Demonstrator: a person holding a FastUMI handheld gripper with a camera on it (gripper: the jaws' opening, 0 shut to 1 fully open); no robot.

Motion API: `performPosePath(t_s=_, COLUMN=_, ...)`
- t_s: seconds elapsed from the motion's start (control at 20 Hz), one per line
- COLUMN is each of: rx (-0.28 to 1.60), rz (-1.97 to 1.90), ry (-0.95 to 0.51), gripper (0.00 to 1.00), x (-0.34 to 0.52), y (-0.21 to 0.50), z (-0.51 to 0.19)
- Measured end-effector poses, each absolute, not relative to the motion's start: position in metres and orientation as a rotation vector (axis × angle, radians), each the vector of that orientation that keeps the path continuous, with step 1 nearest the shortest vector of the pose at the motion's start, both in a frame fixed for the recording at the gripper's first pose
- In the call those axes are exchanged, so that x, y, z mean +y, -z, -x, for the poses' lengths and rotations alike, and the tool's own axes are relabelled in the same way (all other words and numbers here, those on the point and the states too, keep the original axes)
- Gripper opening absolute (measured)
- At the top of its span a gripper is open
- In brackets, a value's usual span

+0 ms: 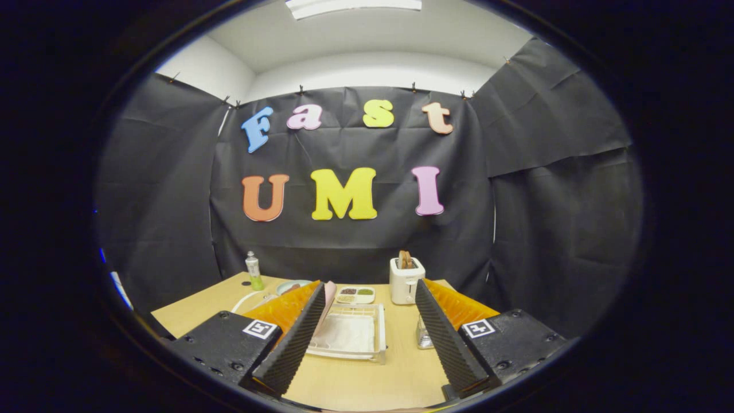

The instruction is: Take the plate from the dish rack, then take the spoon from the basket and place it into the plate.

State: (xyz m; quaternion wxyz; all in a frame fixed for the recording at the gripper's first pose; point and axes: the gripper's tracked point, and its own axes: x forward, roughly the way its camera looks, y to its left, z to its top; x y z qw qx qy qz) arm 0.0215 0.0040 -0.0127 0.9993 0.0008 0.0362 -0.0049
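Plate [329,298] in dish rack [351,337], between open hand-held gripper [370,321] fingers

no legible text, square coded marker [261,329] on one finger mount, another [478,328] on the other

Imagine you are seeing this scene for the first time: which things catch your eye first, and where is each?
The open gripper has nothing between its spread fingers. Beyond them a clear plastic dish rack sits on the pale wooden table, a pink plate propped at its left. Further back stand a white toaster with toast in it, a small white sectioned tray, and a green-based bottle far left.
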Motion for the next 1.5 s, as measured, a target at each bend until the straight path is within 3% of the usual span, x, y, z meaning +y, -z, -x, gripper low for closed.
performPosePath(t_s=0.2, rx=0.111, rz=0.019, ry=0.02, gripper=1.0, x=0.013, y=0.014, z=-0.054)
performPosePath(t_s=0.55, rx=0.352, rz=0.043, ry=0.042, gripper=0.99, x=0.034, y=0.041, z=-0.152)
performPosePath(t_s=0.7, rx=0.427, rz=0.093, ry=0.075, gripper=0.93, x=0.027, y=0.048, z=-0.196)
performPosePath(t_s=1.0, rx=0.617, rz=0.197, ry=-0.002, gripper=0.91, x=0.061, y=0.065, z=-0.246)
performPosePath(t_s=1.15, rx=0.732, rz=0.268, ry=0.043, gripper=0.9, x=0.066, y=0.075, z=-0.254)
performPosePath(t_s=1.5, rx=0.88, rz=0.262, ry=0.108, gripper=0.76, x=0.077, y=0.062, z=-0.272)
